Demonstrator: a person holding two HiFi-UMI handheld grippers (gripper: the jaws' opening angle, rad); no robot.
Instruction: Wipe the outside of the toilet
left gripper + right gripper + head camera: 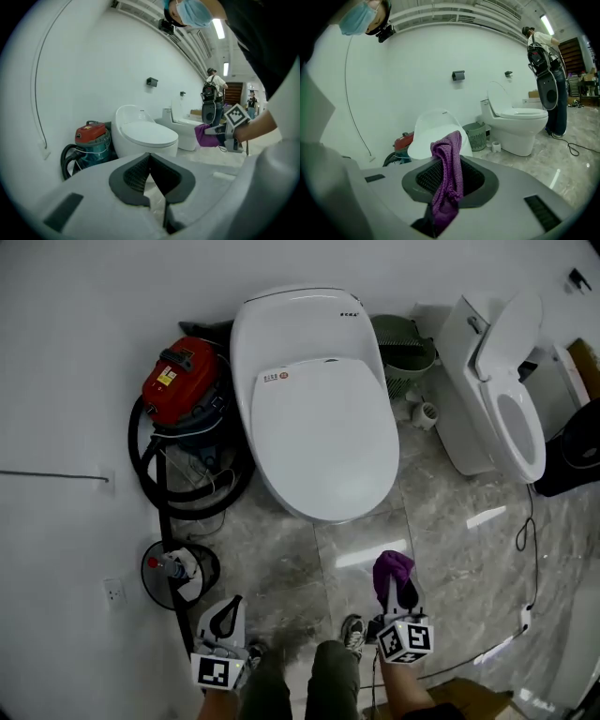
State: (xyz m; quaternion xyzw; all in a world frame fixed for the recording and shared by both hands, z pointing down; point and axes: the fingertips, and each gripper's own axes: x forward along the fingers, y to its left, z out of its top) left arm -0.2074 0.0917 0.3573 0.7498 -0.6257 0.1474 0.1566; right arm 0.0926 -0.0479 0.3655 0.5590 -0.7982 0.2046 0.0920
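My right claw is clenched on the purple cloth. In the right gripper view the cloth stands up between the jaws and also hangs down under them. My left claw is closed with its tips together and nothing between them. It hangs to the left of the right claw, with the person's legs between the two.

To the left of the left claw and a little ahead, a small dark round tub stands on the floor. Inside it I see something like a bottle with a red cap, but I cannot tell more.

The toilet, white and oval with its lid down, is straight ahead of both claws and well apart from them. The cloth does not touch it yet, so I judge that the wiping is not begun and the step in hand is the approach. The next move, I think, asks me to bring the right claw forward and down and lay the cloth flat on the outer front wall.

Ahead of the left claw, beside the toilet, is a red vacuum cleaner. Farther ahead of the right claw is a green basket. I cannot see what it holds.
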